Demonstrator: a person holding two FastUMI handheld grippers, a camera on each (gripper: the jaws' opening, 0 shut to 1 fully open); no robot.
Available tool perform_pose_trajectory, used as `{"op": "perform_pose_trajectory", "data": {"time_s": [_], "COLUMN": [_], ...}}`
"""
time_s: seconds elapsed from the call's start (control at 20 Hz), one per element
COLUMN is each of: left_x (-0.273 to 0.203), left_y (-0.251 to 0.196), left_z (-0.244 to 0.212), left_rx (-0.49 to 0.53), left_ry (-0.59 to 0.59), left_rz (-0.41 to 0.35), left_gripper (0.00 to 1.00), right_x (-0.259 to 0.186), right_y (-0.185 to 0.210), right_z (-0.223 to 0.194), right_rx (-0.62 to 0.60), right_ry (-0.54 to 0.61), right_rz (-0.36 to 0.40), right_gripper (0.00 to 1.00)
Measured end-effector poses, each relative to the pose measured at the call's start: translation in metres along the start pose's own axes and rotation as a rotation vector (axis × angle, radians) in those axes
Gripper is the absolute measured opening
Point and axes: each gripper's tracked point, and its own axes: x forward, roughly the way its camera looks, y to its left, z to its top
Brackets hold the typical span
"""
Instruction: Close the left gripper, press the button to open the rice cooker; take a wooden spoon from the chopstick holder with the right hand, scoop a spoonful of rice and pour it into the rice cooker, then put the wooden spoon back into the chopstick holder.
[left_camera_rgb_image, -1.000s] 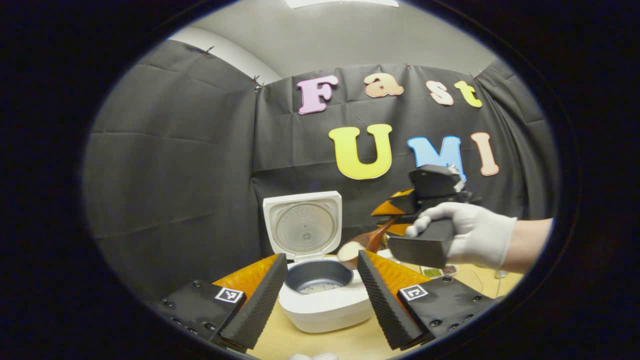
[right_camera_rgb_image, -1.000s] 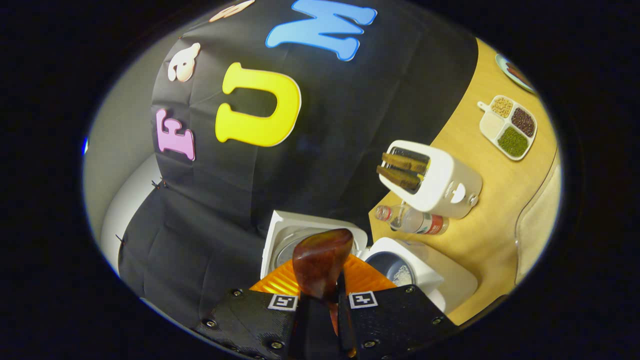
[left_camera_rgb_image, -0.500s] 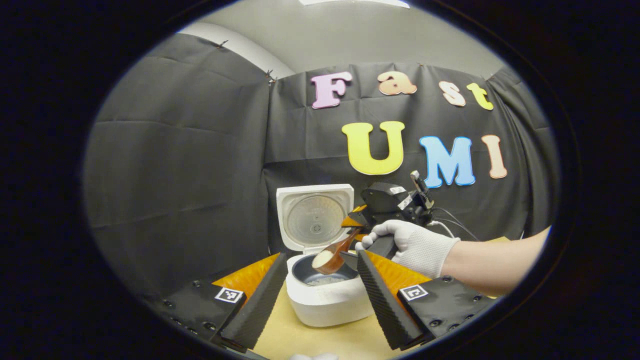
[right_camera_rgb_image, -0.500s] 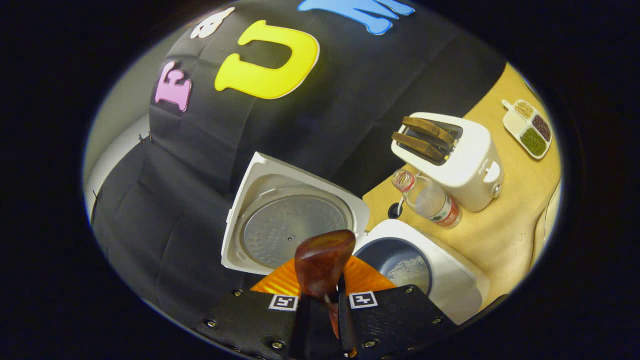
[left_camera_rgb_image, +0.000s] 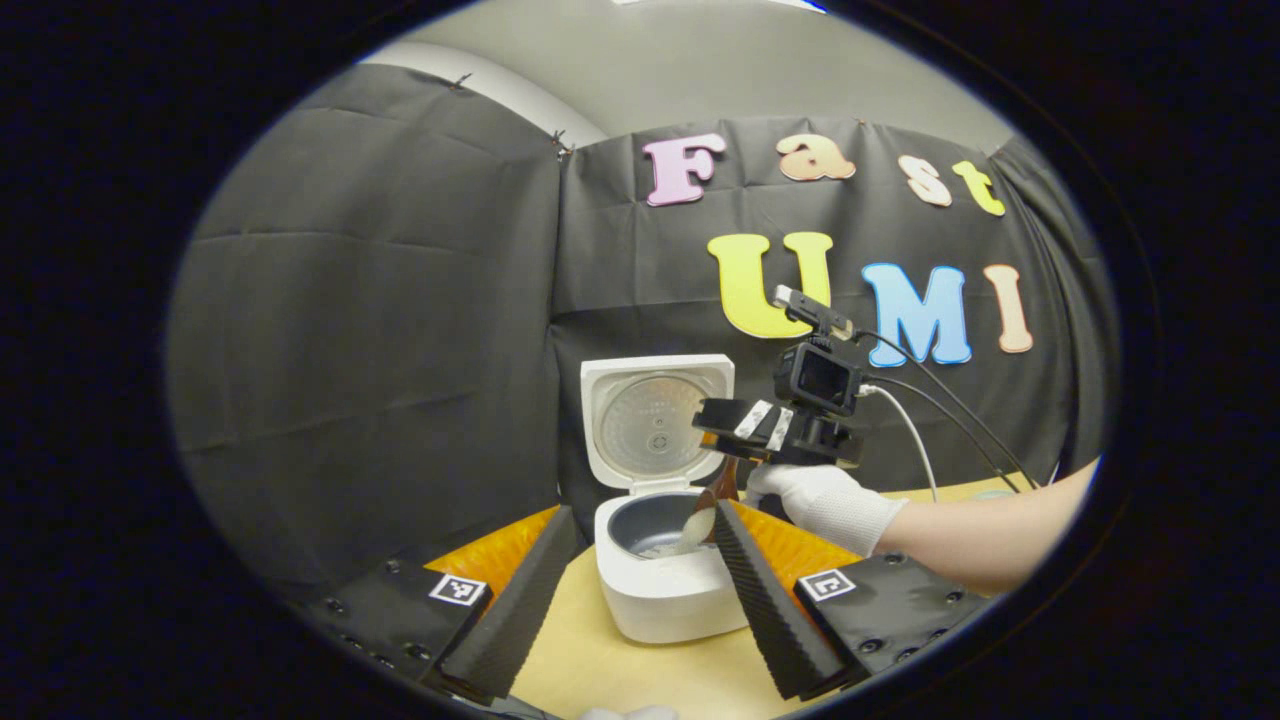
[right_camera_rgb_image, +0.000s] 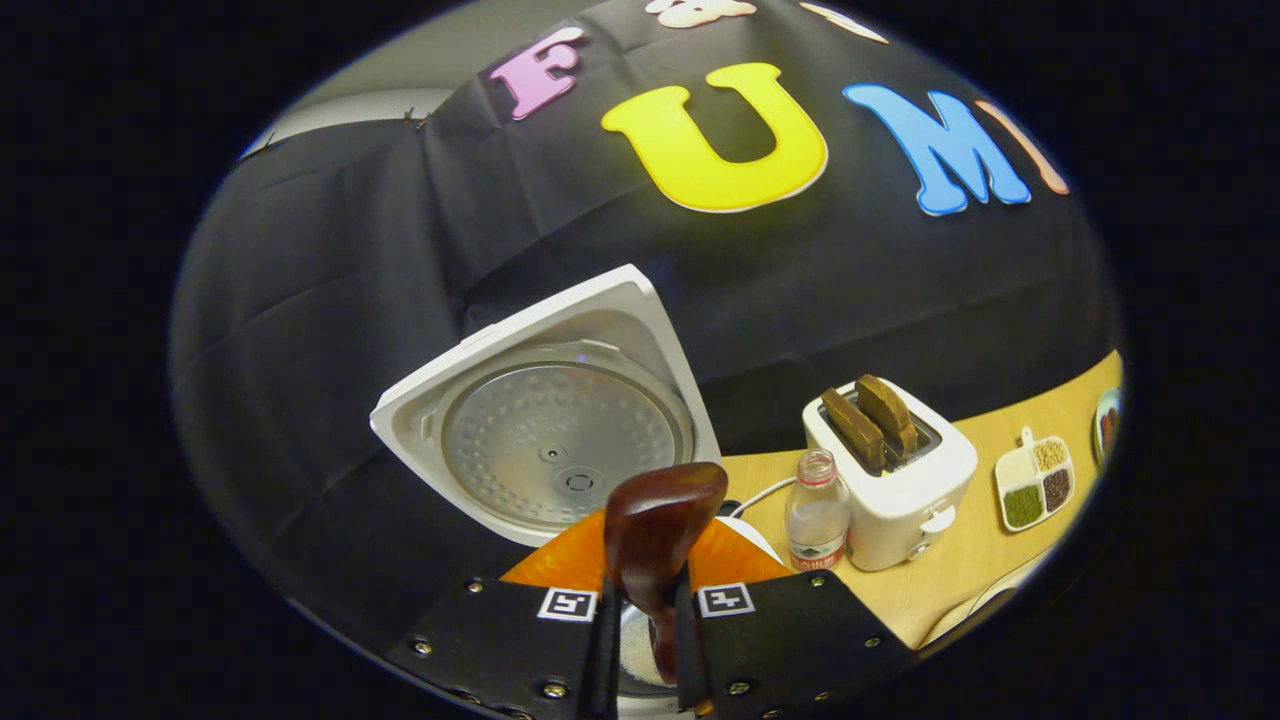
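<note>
In the right gripper view the right gripper is clamped on the spoon. In the left gripper view the left gripper stands apart and empty; beyond, the spoon tips rice into the open cooker, apparently mid-pour. Left: returning the spoon. Only the right gripper view shows the toaster.

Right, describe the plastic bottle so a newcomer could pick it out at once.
Start at the white rice cooker with its lid raised against the black cloth wall. Just beside it on the wooden table stands a white toaster holding two brown slices. The plastic bottle stands upright between them: clear, uncapped, with a band label, the slimmest thing there.
</note>
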Motion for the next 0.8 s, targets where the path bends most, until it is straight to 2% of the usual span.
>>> {"op": "perform_pose_trajectory", "data": {"time_s": [0.15,0.5,0.8], "left_x": [-0.004,-0.008,-0.009], "left_y": [-0.006,-0.016,-0.016], "left_z": [0.0,0.003,0.008], "left_rx": [0.01,0.01,0.025], "left_ry": [-0.004,-0.003,-0.017], "left_rz": [-0.004,-0.012,-0.009], "left_gripper": [0.99,0.99,0.99], "right_x": [-0.007,-0.029,-0.034], "right_y": [0.012,0.053,0.056], "right_z": [0.012,0.017,0.018], "right_rx": [-0.162,-0.585,-0.597], "right_ry": [-0.067,-0.209,-0.206], "right_rz": [0.017,0.118,0.148], "right_gripper": [0.23,0.22,0.23]}}
